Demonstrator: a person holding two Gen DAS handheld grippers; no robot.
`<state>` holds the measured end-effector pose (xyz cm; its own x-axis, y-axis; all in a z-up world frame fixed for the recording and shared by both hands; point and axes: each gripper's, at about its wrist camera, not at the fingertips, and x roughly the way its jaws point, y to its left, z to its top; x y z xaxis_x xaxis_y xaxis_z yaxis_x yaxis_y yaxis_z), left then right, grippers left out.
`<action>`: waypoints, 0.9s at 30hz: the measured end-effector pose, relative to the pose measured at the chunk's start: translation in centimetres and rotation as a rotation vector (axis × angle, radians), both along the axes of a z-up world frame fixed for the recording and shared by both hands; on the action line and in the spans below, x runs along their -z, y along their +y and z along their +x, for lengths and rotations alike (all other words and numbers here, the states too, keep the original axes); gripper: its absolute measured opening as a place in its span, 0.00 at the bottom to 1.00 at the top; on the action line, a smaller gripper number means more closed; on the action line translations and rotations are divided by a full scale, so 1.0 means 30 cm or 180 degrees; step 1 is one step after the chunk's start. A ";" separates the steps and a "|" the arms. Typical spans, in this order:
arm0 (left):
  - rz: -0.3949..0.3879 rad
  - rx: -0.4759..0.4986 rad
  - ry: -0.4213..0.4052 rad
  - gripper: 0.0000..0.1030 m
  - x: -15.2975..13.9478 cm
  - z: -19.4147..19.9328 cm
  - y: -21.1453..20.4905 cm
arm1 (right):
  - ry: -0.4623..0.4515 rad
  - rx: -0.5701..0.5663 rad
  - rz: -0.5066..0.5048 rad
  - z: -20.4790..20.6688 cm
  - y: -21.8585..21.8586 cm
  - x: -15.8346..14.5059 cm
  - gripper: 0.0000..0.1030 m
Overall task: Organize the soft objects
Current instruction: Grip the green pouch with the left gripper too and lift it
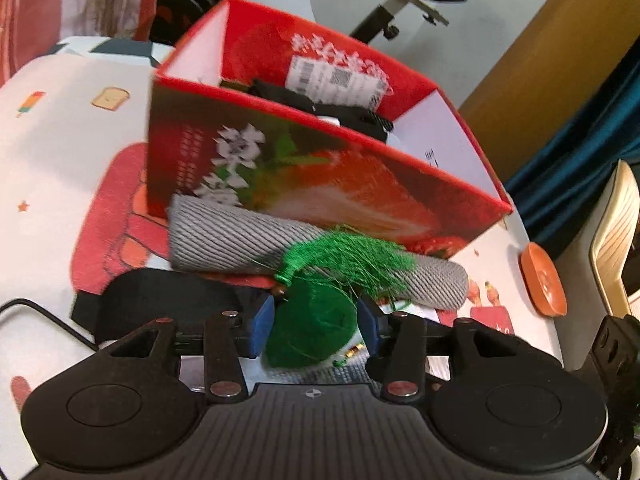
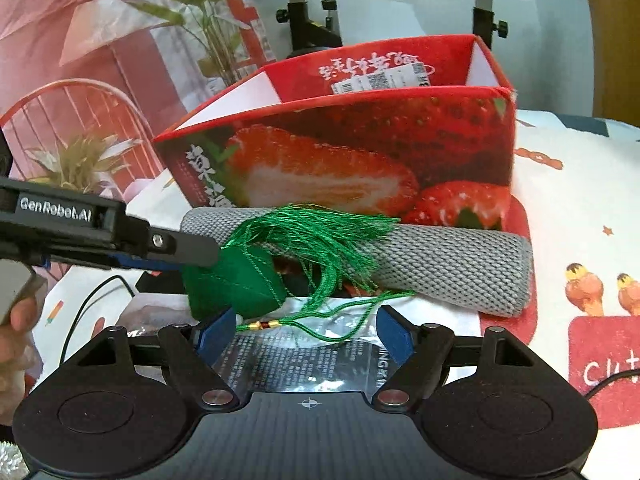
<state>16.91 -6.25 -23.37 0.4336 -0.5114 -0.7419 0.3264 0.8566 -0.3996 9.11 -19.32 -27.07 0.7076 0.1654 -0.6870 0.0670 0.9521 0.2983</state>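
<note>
On the cartoon-print worktop (image 1: 60,152), my left claw (image 1: 316,328) pinches the green tasselled pouch (image 1: 312,332); the strawberry box (image 1: 320,184) stands directly ahead; right claw (image 2: 306,334) spread, empty.

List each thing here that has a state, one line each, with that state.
Left gripper: gripping the green pouch.
Right gripper: open, empty.
Strawberry box: open-topped, dark items inside.
Grey cloth: rolled, lying against the box.
Tassel: draped over the cloth.
</note>
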 end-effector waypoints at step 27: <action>-0.0046 0.0191 -0.0201 0.43 -0.030 -0.001 -0.048 | -0.0343 -0.0540 -0.0274 0.029 0.041 -0.088 0.57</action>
<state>16.88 -7.70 -22.48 0.4476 -0.5482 -0.7065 0.4019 0.8291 -0.3887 9.97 -18.11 -24.42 0.7448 0.2325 -0.6255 -0.1244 0.9693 0.2122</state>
